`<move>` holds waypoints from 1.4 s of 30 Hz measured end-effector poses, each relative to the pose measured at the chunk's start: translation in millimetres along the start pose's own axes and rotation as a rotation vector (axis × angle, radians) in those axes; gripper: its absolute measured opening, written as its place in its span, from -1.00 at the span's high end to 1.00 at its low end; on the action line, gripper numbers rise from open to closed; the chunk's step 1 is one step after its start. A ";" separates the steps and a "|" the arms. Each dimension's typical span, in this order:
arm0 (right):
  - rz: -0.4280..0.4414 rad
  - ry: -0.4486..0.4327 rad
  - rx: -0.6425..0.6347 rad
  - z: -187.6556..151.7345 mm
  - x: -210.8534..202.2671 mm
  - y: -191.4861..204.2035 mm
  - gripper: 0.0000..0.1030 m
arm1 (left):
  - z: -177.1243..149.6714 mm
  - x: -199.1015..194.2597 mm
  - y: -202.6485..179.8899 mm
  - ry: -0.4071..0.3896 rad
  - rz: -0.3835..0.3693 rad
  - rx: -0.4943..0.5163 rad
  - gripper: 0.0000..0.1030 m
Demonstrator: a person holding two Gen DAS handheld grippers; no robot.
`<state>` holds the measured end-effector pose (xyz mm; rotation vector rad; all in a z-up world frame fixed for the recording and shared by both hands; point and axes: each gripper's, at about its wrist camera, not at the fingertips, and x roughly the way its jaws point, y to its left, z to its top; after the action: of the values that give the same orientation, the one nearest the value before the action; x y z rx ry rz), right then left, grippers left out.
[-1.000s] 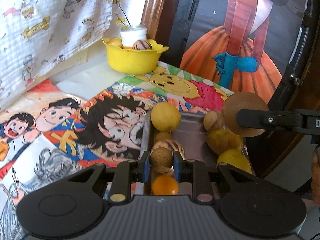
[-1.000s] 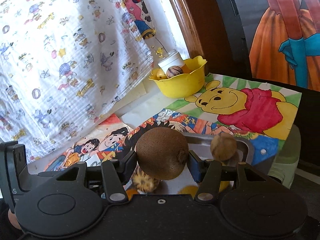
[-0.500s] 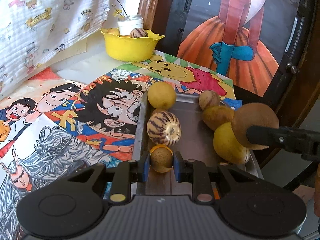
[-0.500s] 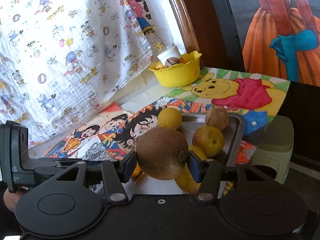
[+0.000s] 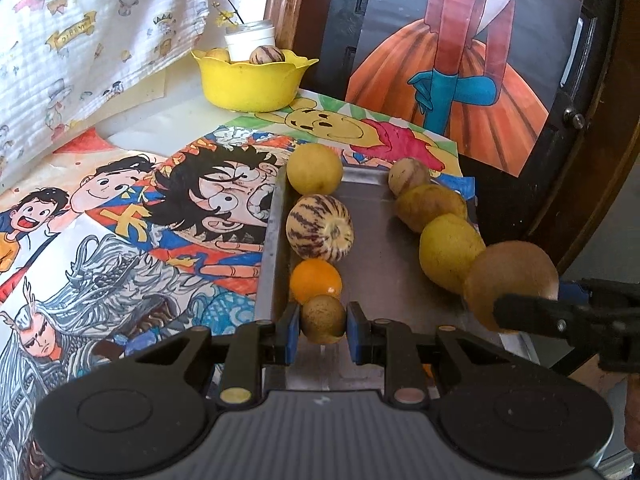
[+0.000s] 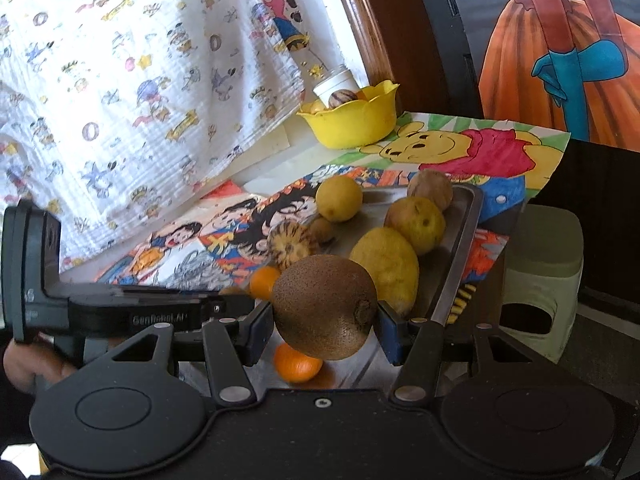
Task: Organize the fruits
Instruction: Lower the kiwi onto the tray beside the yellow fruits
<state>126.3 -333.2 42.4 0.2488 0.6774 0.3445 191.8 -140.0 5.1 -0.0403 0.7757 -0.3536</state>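
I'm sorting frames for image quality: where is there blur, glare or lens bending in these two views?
Left wrist view: sharp; strong fisheye bending at the edges, the door frame bows; bright daylight on the curtain. Right wrist view: the left gripper is slightly motion-smeared, the kiwi is crisp; light sheen on the metal tray; corners vignetted black.

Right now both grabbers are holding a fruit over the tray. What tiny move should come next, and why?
Probably lower the left gripper a little and set its small brown fruit down behind the orange. Fruits already line the left side of the metal tray, and that spot looks free. The right gripper could then add its kiwi.
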 end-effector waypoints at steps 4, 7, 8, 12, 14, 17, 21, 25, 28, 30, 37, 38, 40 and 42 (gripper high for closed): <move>-0.003 0.007 -0.004 -7.8 -2.7 1.0 -0.10 | -2.2 -1.0 0.5 -0.001 0.001 0.012 0.49; -0.007 0.009 0.002 -11.5 -2.8 0.6 -0.10 | -4.3 -1.2 -0.7 0.001 -0.003 0.020 0.49; -0.008 0.011 0.004 -12.1 -2.5 -0.1 -0.10 | -4.8 -1.0 -1.0 0.002 -0.005 0.023 0.49; -0.014 0.014 0.016 -14.6 -1.0 -3.0 -0.10 | -6.5 -0.5 -1.8 0.003 -0.006 0.033 0.49; -0.015 0.014 0.019 -14.7 -0.5 -4.4 -0.10 | -7.7 -0.3 -1.8 0.004 -0.006 0.033 0.49; -0.019 0.014 0.025 -14.5 0.9 -5.4 -0.10 | -9.8 0.5 -1.1 0.009 -0.005 0.034 0.49; -0.021 0.014 0.025 -14.8 1.6 -6.5 -0.10 | -11.2 1.8 0.2 0.014 -0.003 0.032 0.49; -0.028 0.009 0.016 -14.4 2.7 -6.1 -0.10 | -11.3 3.6 0.0 0.018 -0.004 0.035 0.49; -0.030 0.005 0.017 -13.4 4.7 -7.5 -0.10 | -11.2 5.6 -0.3 0.019 -0.006 0.036 0.49; -0.033 0.002 0.021 -12.5 6.3 -8.5 -0.10 | -10.9 7.2 -0.2 0.021 -0.008 0.037 0.49; -0.059 -0.015 -0.004 -11.2 10.7 -8.7 -0.10 | -9.4 12.6 3.1 0.020 -0.010 0.037 0.49; -0.059 -0.017 -0.011 -11.3 11.1 -8.3 -0.10 | -9.0 13.2 3.5 0.019 -0.011 0.038 0.49; -0.069 -0.024 -0.036 -12.2 11.6 -5.9 -0.10 | -8.3 14.4 3.8 0.016 -0.011 0.040 0.49; -0.086 -0.033 -0.067 -13.4 12.6 -2.5 -0.10 | -7.8 15.6 3.7 0.012 -0.011 0.041 0.49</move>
<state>127.3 -329.1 24.4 0.1609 0.6404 0.2799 197.8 -141.0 -11.7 -0.0038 0.7803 -0.3802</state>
